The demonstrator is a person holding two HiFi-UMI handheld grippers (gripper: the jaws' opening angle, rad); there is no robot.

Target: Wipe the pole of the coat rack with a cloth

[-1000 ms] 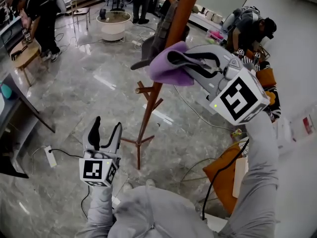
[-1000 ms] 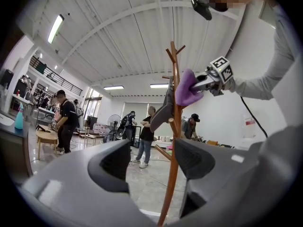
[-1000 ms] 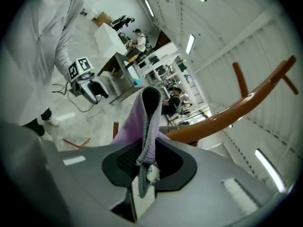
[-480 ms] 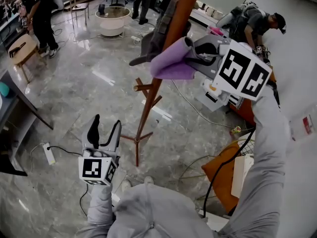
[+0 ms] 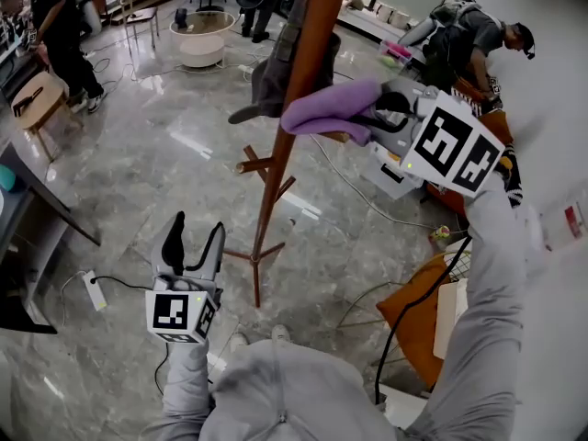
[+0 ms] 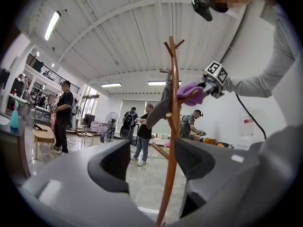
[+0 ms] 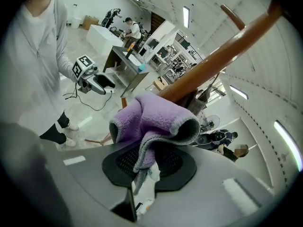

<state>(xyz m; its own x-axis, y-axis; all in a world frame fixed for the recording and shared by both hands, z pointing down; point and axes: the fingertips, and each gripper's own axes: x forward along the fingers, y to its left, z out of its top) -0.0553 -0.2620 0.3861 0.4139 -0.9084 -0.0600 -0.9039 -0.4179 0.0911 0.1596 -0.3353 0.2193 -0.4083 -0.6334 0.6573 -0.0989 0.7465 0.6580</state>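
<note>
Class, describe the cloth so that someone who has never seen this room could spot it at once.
Find the tall brown wooden coat rack standing on the marble floor. High on its pole, the right gripper holds a bunched cloth against the wood. It is soft and purple, unlike the dark grey garment hanging beside it.

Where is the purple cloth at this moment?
In the head view the purple cloth is at upper centre, clamped in the right gripper and lying against the coat rack pole.
</note>
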